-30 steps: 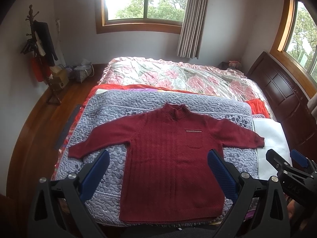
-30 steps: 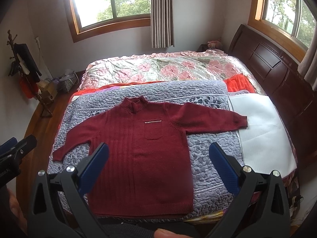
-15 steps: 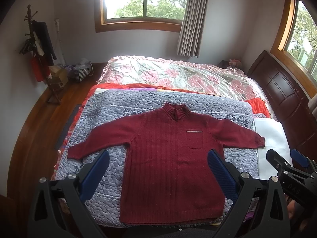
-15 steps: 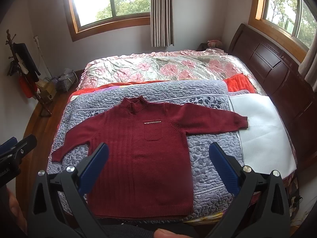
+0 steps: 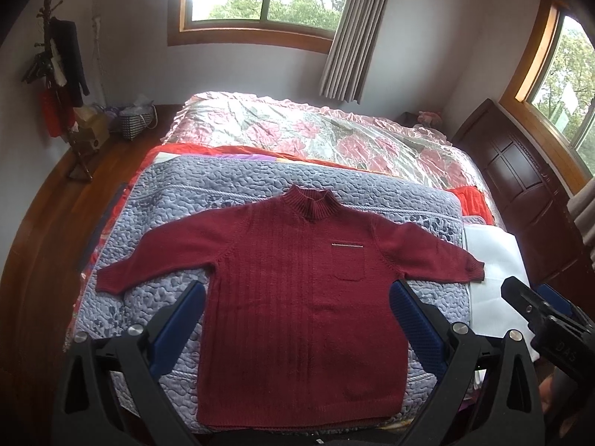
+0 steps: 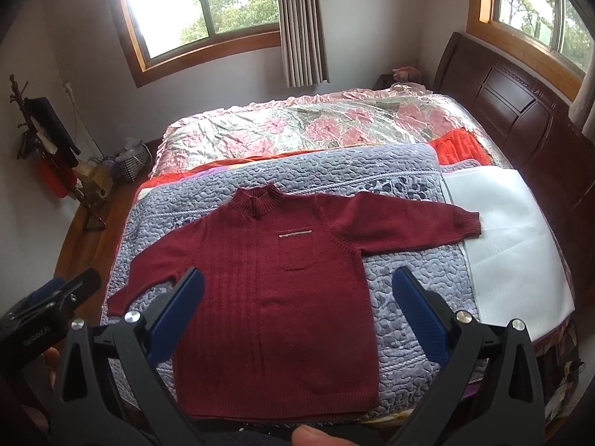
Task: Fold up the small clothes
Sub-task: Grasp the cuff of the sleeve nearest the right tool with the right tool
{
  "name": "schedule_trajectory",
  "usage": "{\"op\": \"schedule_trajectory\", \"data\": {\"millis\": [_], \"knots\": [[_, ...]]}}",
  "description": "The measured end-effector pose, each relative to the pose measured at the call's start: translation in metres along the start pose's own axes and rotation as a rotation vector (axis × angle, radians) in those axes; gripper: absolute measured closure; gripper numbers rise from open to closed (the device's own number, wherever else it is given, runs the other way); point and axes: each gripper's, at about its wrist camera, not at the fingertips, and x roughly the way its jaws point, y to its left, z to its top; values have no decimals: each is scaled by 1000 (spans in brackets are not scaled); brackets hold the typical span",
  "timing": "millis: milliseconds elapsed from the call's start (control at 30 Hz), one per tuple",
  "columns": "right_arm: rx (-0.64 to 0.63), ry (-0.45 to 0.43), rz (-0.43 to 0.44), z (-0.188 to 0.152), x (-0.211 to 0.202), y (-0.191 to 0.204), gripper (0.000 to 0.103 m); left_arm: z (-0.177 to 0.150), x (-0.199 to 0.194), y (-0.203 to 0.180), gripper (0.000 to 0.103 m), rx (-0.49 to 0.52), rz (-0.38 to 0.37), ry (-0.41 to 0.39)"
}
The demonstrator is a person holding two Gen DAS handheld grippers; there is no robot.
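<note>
Filling most of both views is a bed (image 5: pixel 372 141) under two windows, and you stand at its near edge. Taking the sweater as the landmark: beneath it lies a lavender quilted cover (image 5: pixel 178 215), beyond its collar a pink floral bedspread (image 6: pixel 297 130), and past its cuff on your right a white sheet (image 6: pixel 502 230).

Next in size, the dark red knitted sweater (image 5: pixel 297 297) lies flat and face up on the quilted cover, unfolded. Its collar points away from you and its hem runs along the near edge of the bed, so its long axis runs straight ahead of you. Both sleeves stretch out sideways and angle slightly back toward you. A small chest pocket (image 6: pixel 295 249) sits on the half nearer your right hand.

Smaller again, your left tool (image 5: pixel 297 319) hangs above the lower body of the sweater, fingers spread wide with nothing between them. Your right tool (image 6: pixel 297 312) is likewise spread and empty, held over the sweater's lower right side. Neither appears to touch the cloth.

What matters for a first fold is probably this: the left sleeve cuff (image 5: pixel 108 278) lies forward and outward of your left tool, the right sleeve cuff (image 6: pixel 468 225) forward and outward of your right, so each hand is nearer its own sleeve.
</note>
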Motion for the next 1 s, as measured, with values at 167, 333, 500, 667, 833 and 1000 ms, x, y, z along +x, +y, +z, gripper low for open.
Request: {"op": "schedule_trajectory", "data": {"millis": [167, 333, 500, 667, 833, 1000], "knots": [[73, 21, 27, 4, 43, -47, 3, -4, 46, -10, 4, 6, -115, 1], [284, 34, 29, 7, 90, -144, 5, 1, 104, -38, 4, 54, -151, 61], [589, 81, 104, -4, 152, -269, 47, 10, 155, -69, 4, 86, -159, 141], [881, 91, 145, -33, 224, -381, 46, 24, 192, -95, 4, 123, -143, 130], [1096, 46, 221, -62, 301, -468, 49, 32, 230, -96, 4, 80, -112, 156], [1274, -25, 203, -82, 351, -526, 51, 26, 268, -90, 4, 59, -59, 205]]}}
